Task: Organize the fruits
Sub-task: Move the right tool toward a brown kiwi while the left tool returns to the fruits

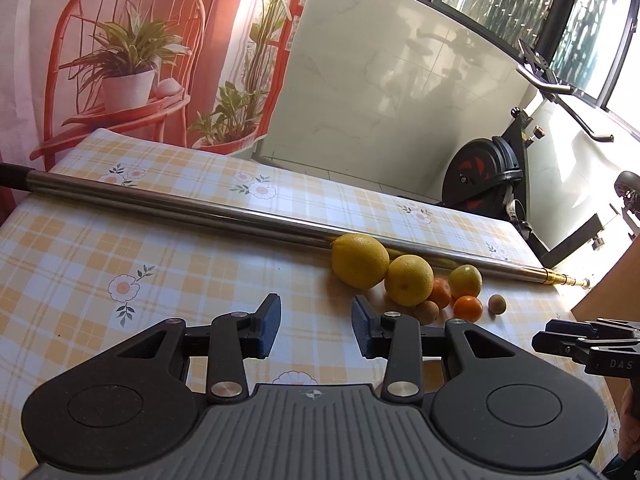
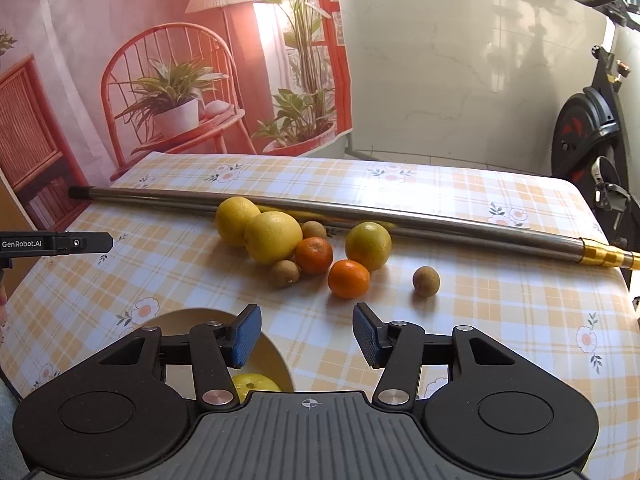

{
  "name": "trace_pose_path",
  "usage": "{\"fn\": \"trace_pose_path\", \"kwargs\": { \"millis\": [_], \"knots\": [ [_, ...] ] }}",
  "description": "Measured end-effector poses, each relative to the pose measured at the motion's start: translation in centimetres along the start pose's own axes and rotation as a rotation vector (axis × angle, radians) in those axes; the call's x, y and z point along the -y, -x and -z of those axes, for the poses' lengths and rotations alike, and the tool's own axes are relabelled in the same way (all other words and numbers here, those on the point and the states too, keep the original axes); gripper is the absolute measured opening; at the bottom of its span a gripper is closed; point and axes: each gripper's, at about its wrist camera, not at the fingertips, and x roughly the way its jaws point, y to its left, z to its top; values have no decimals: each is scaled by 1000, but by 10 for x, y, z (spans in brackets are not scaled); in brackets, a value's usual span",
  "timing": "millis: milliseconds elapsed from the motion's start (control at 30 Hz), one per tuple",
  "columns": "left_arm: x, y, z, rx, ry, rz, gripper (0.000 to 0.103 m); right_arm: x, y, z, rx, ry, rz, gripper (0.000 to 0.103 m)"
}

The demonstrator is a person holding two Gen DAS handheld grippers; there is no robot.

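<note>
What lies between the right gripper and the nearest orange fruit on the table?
Only bare checked tablecloth lies between the right gripper and the nearest orange fruit; the right wrist view shows it.

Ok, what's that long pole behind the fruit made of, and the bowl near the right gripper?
The pole looks like polished metal, probably steel: silvery with mirror-like reflections, and a gold-coloured ribbed tip. The bowl looks like glazed ceramic or smooth plastic: cream and even, mostly hidden behind the right gripper, so I can't tell which.

Home: exercise bike, checked tablecloth
</note>
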Motion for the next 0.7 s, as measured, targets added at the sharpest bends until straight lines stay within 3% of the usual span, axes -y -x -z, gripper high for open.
{"fn": "trace_pose_path", "kwargs": {
  "millis": [267,433,700],
  "knots": [
    [1,-3,-5,30,3,-20,41,25,-10,-1,35,-62,44,48],
    [5,-8,-3,23,-17,-39,41,46,-25,1,65,-73,93,53],
    [10,-20,-5,6,-35,-61,41,79,-48,11,146,-102,187,52]
  ]
}}
